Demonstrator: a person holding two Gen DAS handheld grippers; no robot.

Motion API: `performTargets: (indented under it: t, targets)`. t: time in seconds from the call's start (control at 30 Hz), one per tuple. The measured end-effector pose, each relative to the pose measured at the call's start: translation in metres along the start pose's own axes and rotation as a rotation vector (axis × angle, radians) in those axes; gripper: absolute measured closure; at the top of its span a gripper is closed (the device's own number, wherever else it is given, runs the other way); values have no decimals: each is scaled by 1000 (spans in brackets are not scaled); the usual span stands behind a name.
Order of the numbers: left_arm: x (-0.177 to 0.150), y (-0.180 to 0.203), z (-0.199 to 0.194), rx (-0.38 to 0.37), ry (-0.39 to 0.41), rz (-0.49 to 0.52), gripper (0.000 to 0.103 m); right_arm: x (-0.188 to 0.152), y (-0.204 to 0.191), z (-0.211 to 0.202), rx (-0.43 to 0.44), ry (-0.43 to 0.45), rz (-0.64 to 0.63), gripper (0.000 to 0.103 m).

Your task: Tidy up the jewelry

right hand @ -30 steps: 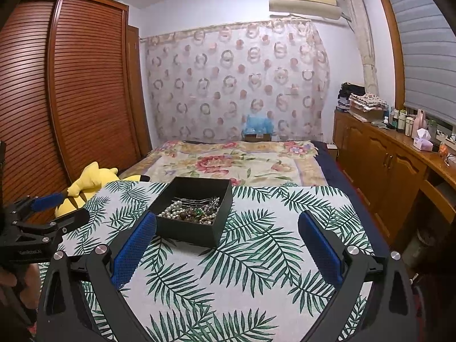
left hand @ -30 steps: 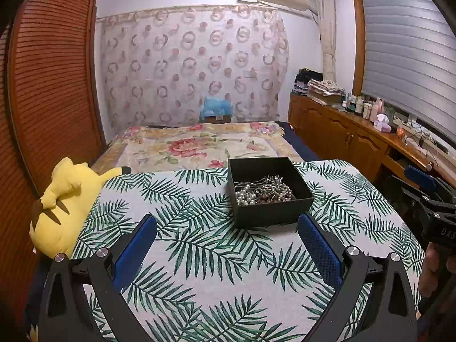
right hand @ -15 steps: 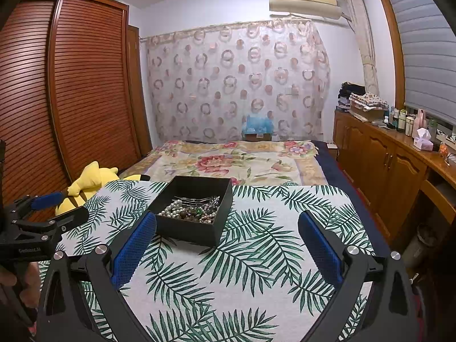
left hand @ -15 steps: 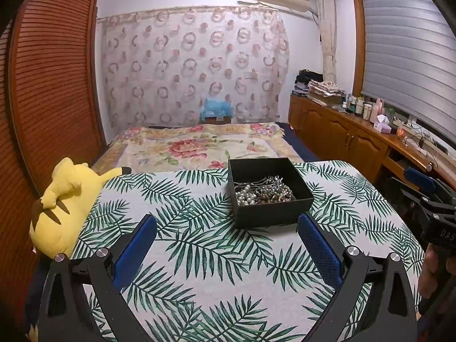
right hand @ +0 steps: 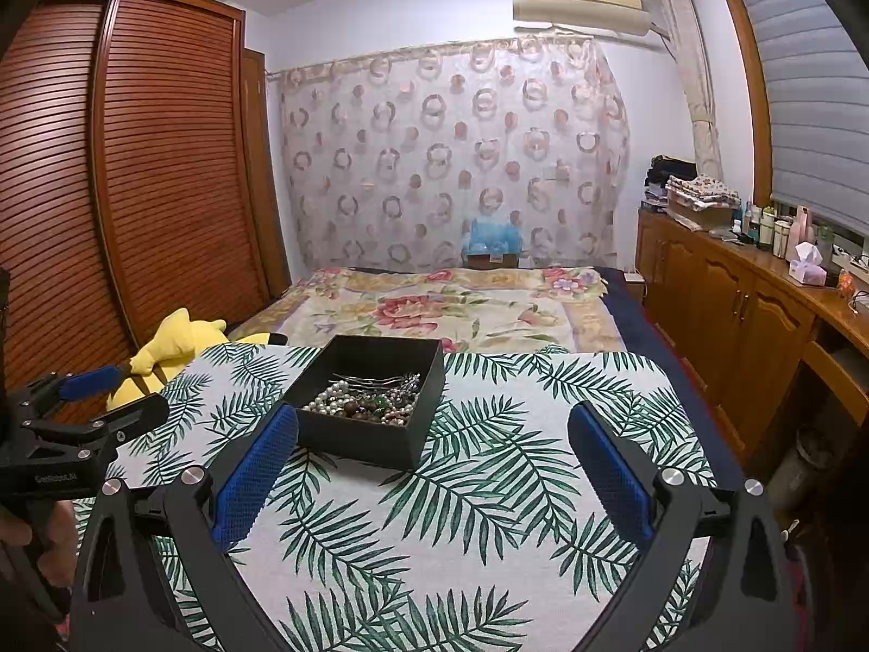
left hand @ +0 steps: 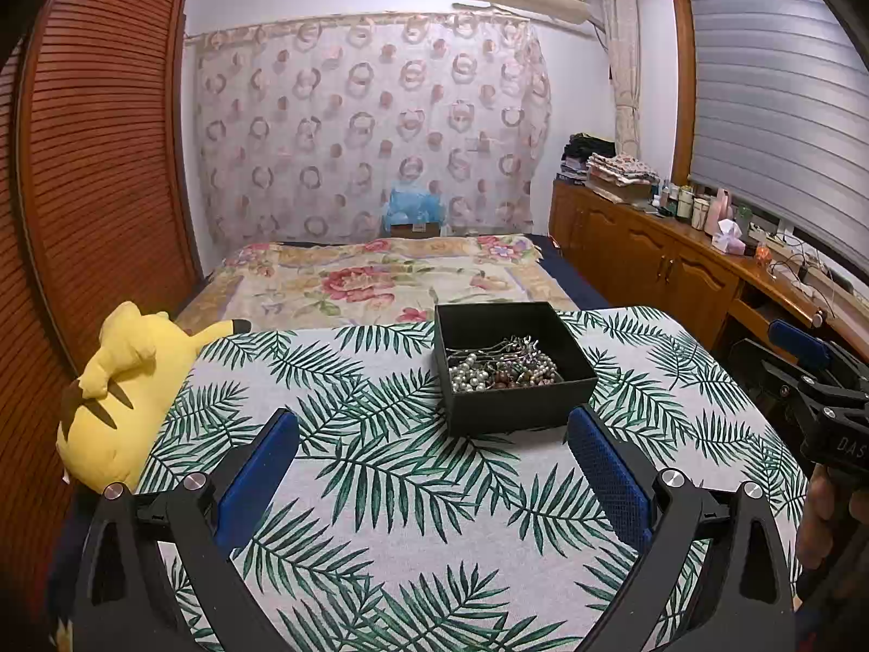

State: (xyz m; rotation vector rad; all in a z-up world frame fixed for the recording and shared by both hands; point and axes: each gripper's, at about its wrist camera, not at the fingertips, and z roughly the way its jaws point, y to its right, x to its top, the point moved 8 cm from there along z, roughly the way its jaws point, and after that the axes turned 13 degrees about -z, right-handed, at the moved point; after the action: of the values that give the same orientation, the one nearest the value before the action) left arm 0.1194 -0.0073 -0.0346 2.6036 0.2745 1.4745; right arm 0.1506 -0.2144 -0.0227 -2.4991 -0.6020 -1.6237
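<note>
Between the blue-padded jaws of the left gripper [left hand: 433, 443] lies only leaf-printed cloth; they stand spread wide, grasping nothing. The right gripper [right hand: 433, 443] is released the same way, its jaws parted over the cloth on the near side of the black box [right hand: 365, 399], with its left pad just in front of the box's near left corner. Both seem held back and level, probably so the box sits squarely ahead of them.

The black box is square, open-topped and matte, likely stiff card, and it rests on the palm-frond cloth [left hand: 380, 489] covering the desk. Inside it the jewelry [left hand: 502, 367] lies in a tangled heap: pearly beads, darker round beads, thin silvery strands. That heap fits either jewelry gathered into the box or a tangle waiting to be sorted.

Left of the box, at the desk's edge, slumps a soft yellow plush toy [left hand: 119, 391].
</note>
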Motion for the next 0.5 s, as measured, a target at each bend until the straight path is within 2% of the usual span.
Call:
performTargets:
  t: [0.5]
  targets:
    - [0,0,0,1,-1,0,7,0,1,-1,1,0,1,3]
